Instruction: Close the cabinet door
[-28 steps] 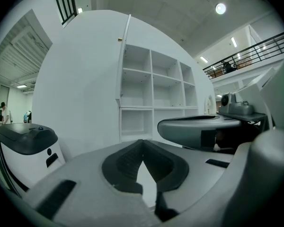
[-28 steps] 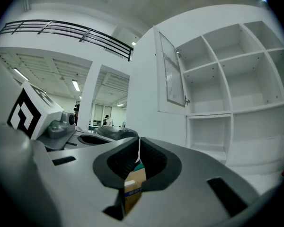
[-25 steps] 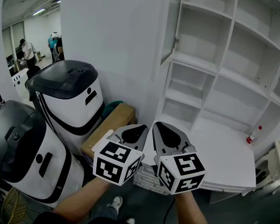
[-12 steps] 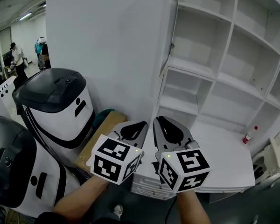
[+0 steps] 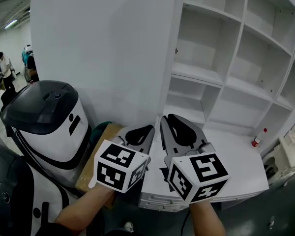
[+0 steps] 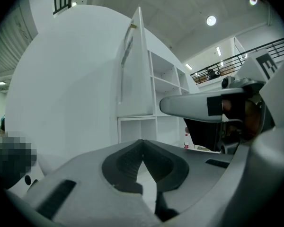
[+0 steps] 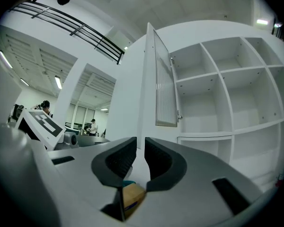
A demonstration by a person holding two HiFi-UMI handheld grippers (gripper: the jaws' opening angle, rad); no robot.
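Observation:
The white cabinet (image 5: pixel 236 58) has open shelves. Its narrow door (image 5: pixel 176 43) stands open, edge-on to me in the head view. In the right gripper view the door (image 7: pixel 163 79) shows a ribbed pane and a small handle (image 7: pixel 178 117). It also appears in the left gripper view as the door (image 6: pixel 135 65). My two grippers are side by side in front of the cabinet, below the door and apart from it. My left gripper (image 5: pixel 148 130) (image 6: pixel 142 142) is shut with nothing in it. On my right gripper (image 5: pixel 168 118) (image 7: pixel 140 141) the jaws are opening, a narrow gap between them and nothing in it.
Two black-and-white rounded machines (image 5: pixel 44 117) stand at the left, with a cardboard box (image 5: pixel 96 156) beside them. A white counter (image 5: pixel 236 166) juts out under the shelves and carries a small red-capped bottle (image 5: pixel 255 140). People (image 5: pixel 2 68) stand far off at the left.
Both grippers have moved towards the cabinet and a little up. The door now looks more edge-on, and the machines have slid left and down in the head view.

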